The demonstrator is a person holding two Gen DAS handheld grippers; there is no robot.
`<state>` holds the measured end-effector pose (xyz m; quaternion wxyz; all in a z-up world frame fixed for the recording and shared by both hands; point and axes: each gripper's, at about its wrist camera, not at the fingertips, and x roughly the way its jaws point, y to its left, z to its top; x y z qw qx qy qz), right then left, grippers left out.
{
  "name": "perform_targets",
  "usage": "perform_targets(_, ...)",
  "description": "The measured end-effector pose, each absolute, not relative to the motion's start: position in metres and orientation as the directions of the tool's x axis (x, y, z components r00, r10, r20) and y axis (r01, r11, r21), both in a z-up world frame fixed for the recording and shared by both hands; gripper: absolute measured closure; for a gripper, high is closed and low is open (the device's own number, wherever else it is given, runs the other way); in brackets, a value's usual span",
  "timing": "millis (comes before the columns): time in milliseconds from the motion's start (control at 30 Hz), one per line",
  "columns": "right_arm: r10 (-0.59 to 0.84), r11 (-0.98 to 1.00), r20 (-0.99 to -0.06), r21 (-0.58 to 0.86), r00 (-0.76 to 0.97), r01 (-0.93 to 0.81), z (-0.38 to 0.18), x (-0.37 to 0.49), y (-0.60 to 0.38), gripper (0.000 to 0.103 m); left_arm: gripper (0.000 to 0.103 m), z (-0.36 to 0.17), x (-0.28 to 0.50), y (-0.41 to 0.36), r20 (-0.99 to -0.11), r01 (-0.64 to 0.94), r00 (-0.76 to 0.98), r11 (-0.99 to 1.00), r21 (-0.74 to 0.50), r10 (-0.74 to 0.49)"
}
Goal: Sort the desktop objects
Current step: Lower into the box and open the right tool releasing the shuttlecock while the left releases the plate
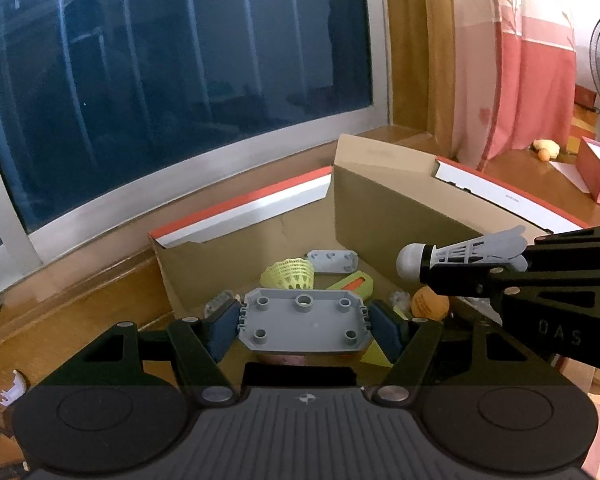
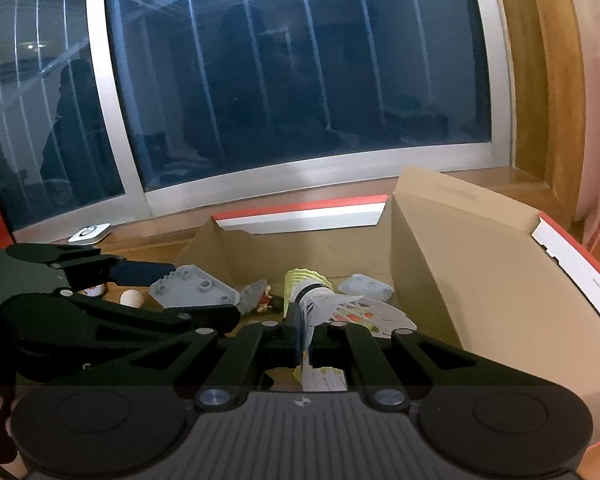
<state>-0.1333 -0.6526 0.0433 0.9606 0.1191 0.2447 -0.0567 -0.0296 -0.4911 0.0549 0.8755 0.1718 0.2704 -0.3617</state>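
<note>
Left gripper (image 1: 304, 322): jaws part-way apart and clamped on the two short ends of the flat grey plastic plate with round studs (image 1: 305, 322), held level so it can be lowered flat.
Grey plate, place: hanging over the near edge of the open brown cardboard box (image 1: 384, 196), not yet set down.
Right gripper (image 2: 300, 330): jaws closed on the skirt of the white plastic shuttlecock with a black band (image 2: 320, 300), cork end pointing forward toward the box.
White shuttlecock, place: in the air above the box's near right corner.
Box contents: yellow plastic shuttlecock (image 1: 288, 274), second small grey studded plate (image 1: 332, 260), orange ball (image 1: 430, 304), resting on the box floor; judged the collecting place for sorted items.
Box, place: on the wooden table (image 1: 80, 308) against its far edge, under the window.
</note>
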Motion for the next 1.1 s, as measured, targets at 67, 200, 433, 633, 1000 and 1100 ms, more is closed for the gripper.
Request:
perform_targets(67,-0.052,0.965,-0.484,0.201,0.873,0.169,0.043,-0.134,-0.654,0.099,0.034,0.054,-0.030,-0.492,-0.601,0.729,0.589,0.677,0.105,-0.540)
perform_targets(200,-0.053,0.965,-0.485,0.201,0.873,0.171,0.042,-0.135,-0.656,0.099,0.034,0.052,-0.031,-0.495,-0.606,0.733,0.583,0.671,0.105,-0.541)
perform_targets(433,-0.058,0.964,-0.492,0.198,0.868,0.177,0.042,-0.136,-0.658,0.099,0.034,0.048,-0.032,-0.500,-0.623,0.741,0.568,0.664,0.102,-0.538)
perform_targets(633,-0.067,0.962,-0.498,0.198,0.865,0.188,0.039,-0.138,-0.660,0.099,0.034,0.046,-0.035,-0.504,-0.631,0.750,0.556,0.653,0.101,-0.541)
perform_targets(1000,-0.074,0.960,-0.499,0.199,0.863,0.197,0.039,-0.141,-0.660,0.091,0.031,0.045,-0.036,-0.504,-0.637,0.754,0.547,0.650,0.093,-0.543)
perform_targets(1100,-0.073,0.960,-0.496,0.199,0.865,0.196,0.039,-0.140,-0.659,0.087,0.026,0.046,-0.037,-0.503,-0.638,0.756,0.540,0.649,0.082,-0.549)
